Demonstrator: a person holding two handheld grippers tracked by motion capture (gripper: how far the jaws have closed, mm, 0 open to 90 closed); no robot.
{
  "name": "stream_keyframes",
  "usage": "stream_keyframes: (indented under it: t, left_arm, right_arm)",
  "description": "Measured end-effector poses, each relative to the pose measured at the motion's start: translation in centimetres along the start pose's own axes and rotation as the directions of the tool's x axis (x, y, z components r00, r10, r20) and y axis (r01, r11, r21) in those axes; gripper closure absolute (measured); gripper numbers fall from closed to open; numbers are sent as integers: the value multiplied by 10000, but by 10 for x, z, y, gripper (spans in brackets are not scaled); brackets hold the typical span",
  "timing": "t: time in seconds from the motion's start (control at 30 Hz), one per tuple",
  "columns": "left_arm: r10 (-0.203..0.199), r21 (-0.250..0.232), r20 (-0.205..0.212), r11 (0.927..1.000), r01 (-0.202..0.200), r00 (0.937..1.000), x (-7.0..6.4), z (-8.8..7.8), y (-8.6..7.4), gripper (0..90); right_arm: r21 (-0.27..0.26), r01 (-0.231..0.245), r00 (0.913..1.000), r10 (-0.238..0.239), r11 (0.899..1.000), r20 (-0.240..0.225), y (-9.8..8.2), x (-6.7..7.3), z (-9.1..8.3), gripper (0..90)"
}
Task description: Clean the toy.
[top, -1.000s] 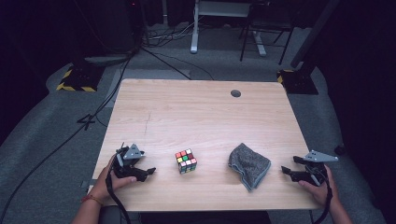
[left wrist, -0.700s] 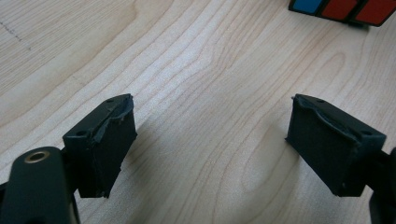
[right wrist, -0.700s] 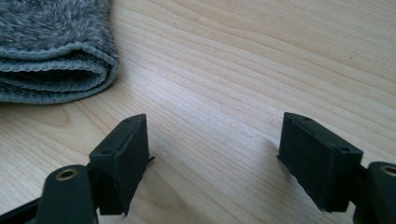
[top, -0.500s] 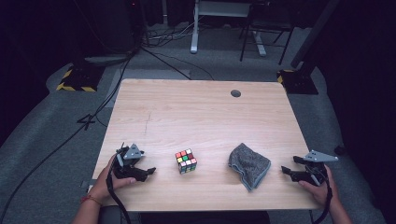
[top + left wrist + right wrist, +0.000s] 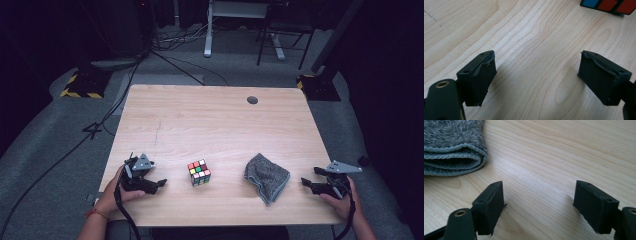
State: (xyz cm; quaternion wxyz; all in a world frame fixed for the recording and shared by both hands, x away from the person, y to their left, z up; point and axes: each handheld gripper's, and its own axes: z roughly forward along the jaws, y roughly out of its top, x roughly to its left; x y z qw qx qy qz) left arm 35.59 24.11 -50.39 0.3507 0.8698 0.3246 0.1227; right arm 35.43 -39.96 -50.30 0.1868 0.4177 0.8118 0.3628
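- On the near half of a pale wooden table, seen from the high view: a colourful puzzle cube at centre, a crumpled grey cloth to its right, well apart from each other.
- Near the far edge of the table, a small dark round grommet hole.
- Beyond the table, on grey carpet: white desk legs, black cables, two bases with yellow-and-black hazard stripes.
- At the near left corner, resting low over the table: left gripper in a hand, pointed right toward the puzzle cube, with bare wood between and nothing in the way.
- From the left gripper view, left gripper with fingers spread apart, released, grasping nothing, only wood grain between them; blue and red faces of the puzzle cube at the top right edge, ahead and off to one side.
- At the near right edge of the table: right gripper in a hand, pointed left toward the grey cloth, near it but not touching.
- From the right gripper view, right gripper with fingers wide apart, released, empty, bare table between them; folded edge of the grey cloth at the top left, ahead and clear of the fingers.
- From each gripper, a black cable trailing back toward the near edge of the high view.
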Motion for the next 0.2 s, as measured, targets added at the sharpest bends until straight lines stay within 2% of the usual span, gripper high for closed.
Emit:
stream_keyframes:
  t: [0.2]
  left_arm:
    - [-55, 3, 12, 10000, 55, 10000, 0, 0, 0, 148]
  right_arm:
    - [-2, 1, 10000, -1, 10000, 7, 0, 0, 0, 242]
